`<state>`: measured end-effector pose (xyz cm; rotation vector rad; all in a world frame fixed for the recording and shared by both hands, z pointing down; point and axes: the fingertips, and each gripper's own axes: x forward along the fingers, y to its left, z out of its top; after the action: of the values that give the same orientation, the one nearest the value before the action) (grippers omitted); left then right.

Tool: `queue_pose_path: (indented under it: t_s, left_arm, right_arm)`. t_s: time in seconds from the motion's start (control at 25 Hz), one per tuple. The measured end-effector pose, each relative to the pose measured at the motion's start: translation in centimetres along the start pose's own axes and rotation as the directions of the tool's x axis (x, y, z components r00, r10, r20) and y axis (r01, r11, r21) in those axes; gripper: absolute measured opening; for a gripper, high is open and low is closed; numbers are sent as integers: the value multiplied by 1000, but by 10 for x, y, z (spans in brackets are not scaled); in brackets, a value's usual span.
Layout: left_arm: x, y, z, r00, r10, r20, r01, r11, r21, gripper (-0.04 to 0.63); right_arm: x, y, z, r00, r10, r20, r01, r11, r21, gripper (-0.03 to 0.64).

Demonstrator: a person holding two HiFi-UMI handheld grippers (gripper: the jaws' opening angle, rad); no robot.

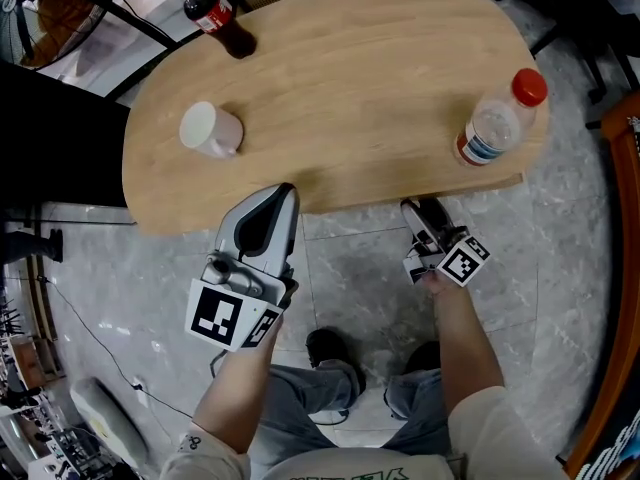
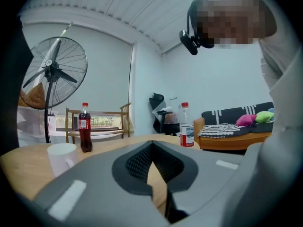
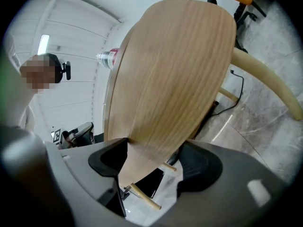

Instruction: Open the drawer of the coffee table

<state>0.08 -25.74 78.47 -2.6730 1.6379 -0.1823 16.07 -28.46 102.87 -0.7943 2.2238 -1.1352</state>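
Observation:
The oval wooden coffee table (image 1: 350, 88) fills the upper half of the head view. My right gripper (image 1: 412, 208) reaches under its straight front edge. In the right gripper view, which is rolled sideways, a wooden drawer panel (image 3: 156, 103) runs between the jaws of this gripper (image 3: 154, 150), and both pads sit against it. My left gripper (image 1: 284, 192) touches the front edge further left. Its fingertips meet, and the left gripper (image 2: 151, 145) holds nothing. Only the tabletop (image 2: 28, 164) shows behind the jaws.
On the table stand a cola bottle (image 1: 215, 16), a white cup (image 1: 208, 128) and a red-capped water bottle (image 1: 500, 118). A curved table leg (image 3: 265, 79) and a cable lie beyond the panel. The person's shoes (image 1: 330, 353) rest on the marble floor. A fan (image 2: 52, 74) stands behind the table.

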Motion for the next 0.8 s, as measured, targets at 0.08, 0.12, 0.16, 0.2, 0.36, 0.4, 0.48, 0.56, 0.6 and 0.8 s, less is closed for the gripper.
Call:
queue_pose_path:
  t_s: [0.08, 0.12, 0.16, 0.2, 0.36, 0.4, 0.48, 0.56, 0.6, 0.8]
  left_arm:
    - [0, -1, 2, 1000, -3, 4, 3, 1000, 0, -1]
    - [0, -3, 4, 1000, -7, 6, 7, 1000, 2, 0]
    - [1, -5, 5, 1000, -11, 9, 11, 1000, 3, 0]
    - [2, -7, 6, 1000, -15, 11, 15, 1000, 2, 0]
    - [2, -19, 8, 999, -32, 12, 32, 999, -16, 0]
    - [2, -23, 8, 999, -36, 12, 37, 999, -18, 0]
    - [2, -29, 11, 999, -45, 15, 46, 999, -24, 0]
    - [3, -36, 13, 998, -56, 16, 56, 998, -28, 0]
    - [3, -38, 14, 998, -60, 15, 61, 998, -30, 0]
    - [0, -48, 14, 998, -68, 11, 68, 997, -40, -1]
  right_arm:
    - [-9, 4, -6, 1000, 4, -8, -4, 1000, 10, 341]
    - [-14, 7, -9, 1000, 7, -12, -7, 1000, 14, 341]
    - [-20, 9, -12, 1000, 9, -17, -9, 1000, 18, 340]
    - [-26, 12, -15, 1000, 10, -21, -10, 1000, 20, 339]
    - [-50, 24, -27, 999, 11, -47, -10, 999, 32, 337]
    - [-56, 27, -31, 998, 11, -54, -9, 999, 36, 337]
    - [-70, 34, -37, 998, 10, -65, -7, 999, 46, 337]
    - [-82, 40, -43, 997, 9, -79, -4, 999, 53, 336]
    - [-88, 43, -46, 996, 9, -87, -4, 998, 55, 336]
    - [-115, 54, -58, 991, 14, -131, -6, 998, 63, 336]
